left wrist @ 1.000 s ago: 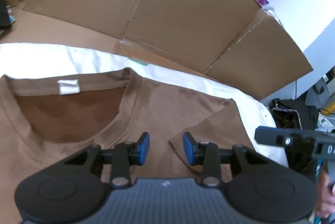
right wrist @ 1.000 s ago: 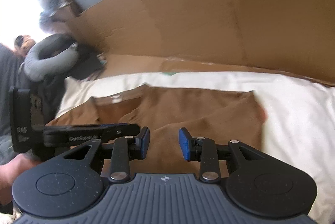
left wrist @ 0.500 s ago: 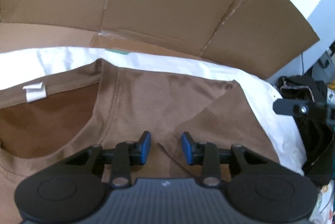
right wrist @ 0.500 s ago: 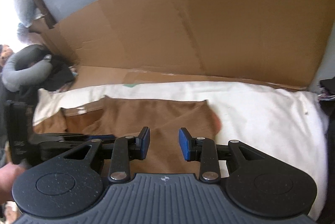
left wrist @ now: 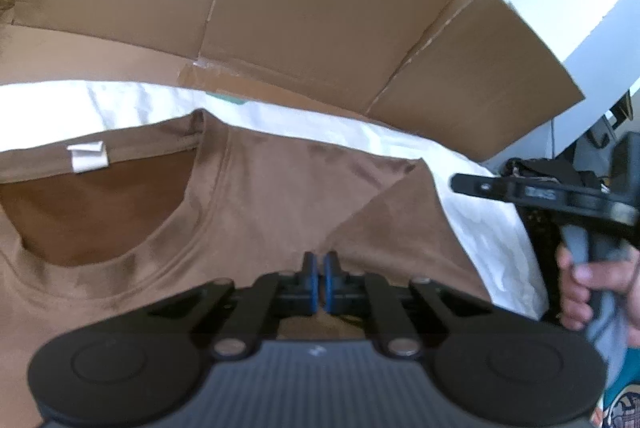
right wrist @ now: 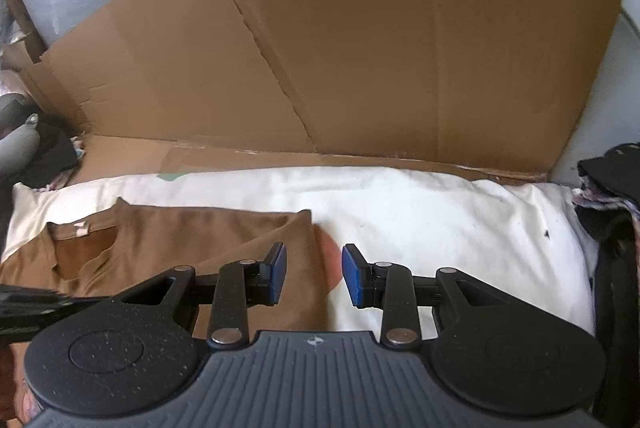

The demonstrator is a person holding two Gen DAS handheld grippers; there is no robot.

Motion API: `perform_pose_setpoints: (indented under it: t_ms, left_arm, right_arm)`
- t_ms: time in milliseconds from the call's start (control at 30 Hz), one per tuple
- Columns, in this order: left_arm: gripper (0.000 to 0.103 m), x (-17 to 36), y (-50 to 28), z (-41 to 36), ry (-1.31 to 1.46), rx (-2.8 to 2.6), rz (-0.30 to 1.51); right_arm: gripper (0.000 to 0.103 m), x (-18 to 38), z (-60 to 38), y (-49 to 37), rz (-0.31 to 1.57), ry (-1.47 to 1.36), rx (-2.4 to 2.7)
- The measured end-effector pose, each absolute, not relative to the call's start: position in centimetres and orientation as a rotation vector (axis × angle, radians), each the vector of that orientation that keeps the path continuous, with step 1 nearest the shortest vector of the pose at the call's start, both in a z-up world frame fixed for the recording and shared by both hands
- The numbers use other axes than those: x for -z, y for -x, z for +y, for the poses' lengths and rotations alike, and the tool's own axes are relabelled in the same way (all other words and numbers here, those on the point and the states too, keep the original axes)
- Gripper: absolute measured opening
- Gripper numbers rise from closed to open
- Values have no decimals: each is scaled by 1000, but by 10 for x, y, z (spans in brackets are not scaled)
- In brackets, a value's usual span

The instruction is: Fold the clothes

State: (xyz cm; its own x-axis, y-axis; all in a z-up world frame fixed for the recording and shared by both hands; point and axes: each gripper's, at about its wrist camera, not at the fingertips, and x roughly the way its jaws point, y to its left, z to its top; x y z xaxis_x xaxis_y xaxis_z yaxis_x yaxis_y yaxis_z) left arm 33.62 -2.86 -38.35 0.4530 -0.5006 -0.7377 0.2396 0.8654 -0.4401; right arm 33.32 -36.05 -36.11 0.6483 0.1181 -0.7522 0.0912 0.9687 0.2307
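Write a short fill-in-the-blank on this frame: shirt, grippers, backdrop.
1. The shirt on the white sheet is ____ in colour.
2. The left gripper has its jaws ____.
3. The right gripper has its jaws ____, over the shirt's edge.
4. The wall behind the sheet is made of ____.

Missing words: brown; shut; open; cardboard

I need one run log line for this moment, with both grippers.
left gripper: shut on brown t-shirt | right gripper: open, over shirt edge | white sheet underneath
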Motion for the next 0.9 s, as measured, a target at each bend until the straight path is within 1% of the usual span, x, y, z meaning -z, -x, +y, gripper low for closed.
perform_pose_setpoints:
  t_ms: [500,900]
  left_arm:
    - [3,379,-321,-18,339,450,1022]
    - [3,387,-322,-10,352,424,1030]
  right_arm:
    - [34,380,-346,-364,907,-160,-62]
    - [35,392,-339,-379,935,-116,-89]
